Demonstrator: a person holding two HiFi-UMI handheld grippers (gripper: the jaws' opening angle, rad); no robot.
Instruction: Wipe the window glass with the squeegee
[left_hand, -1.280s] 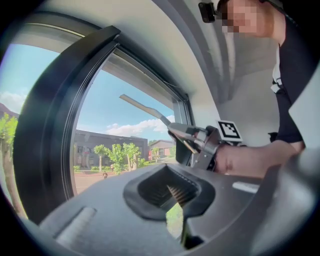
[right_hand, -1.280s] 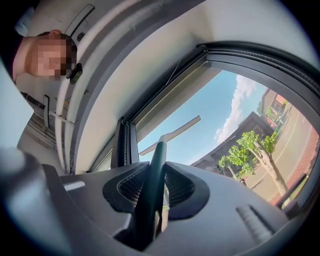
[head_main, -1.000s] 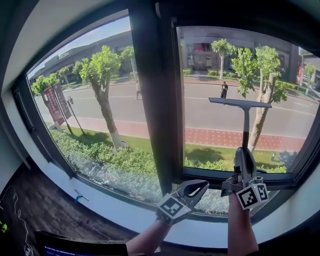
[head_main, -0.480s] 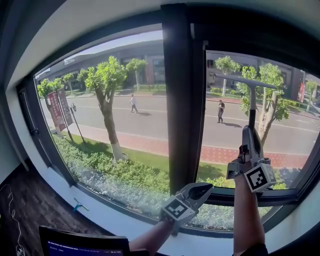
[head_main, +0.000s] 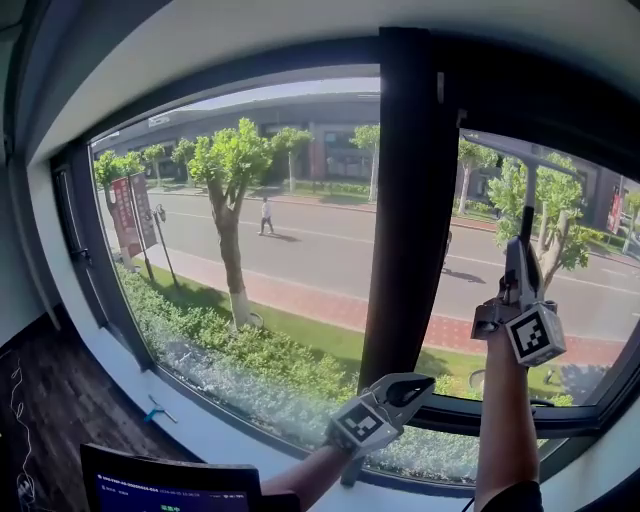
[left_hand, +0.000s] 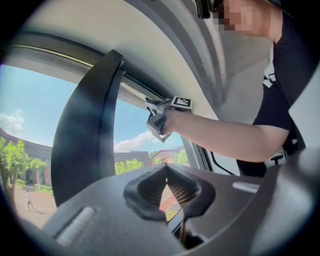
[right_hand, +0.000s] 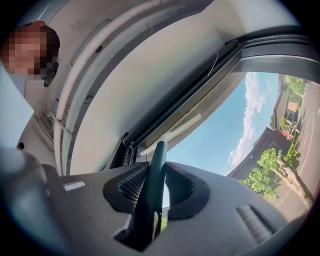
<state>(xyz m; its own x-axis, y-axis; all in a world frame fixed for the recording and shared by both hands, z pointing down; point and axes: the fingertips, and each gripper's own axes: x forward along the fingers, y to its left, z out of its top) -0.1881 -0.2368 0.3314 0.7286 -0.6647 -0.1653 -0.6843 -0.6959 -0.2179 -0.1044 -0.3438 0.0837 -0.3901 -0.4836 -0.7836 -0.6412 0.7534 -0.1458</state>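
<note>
Window glass (head_main: 270, 300) ahead: right tool (head_main: 518, 262), pinching the squeegee (right_hand: 154, 172), has risen higher; left tool (head_main: 408, 388) stays pressed together.

Right tongs (right_hand: 156, 172) clamp squeegee handle (right_hand: 156, 155); window glass (right_hand: 225, 130) beyond.

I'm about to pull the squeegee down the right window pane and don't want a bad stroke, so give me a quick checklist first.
1. Squeegee handle clamped in right gripper: ok, jaws closed on it.
2. Right gripper high on the right pane: ok, near the top frame.
3. Blade flat on the pane: cannot tell, blade not visible.
4. Left gripper out of the stroke's way: ok, low by the sill, shut and empty.
</note>
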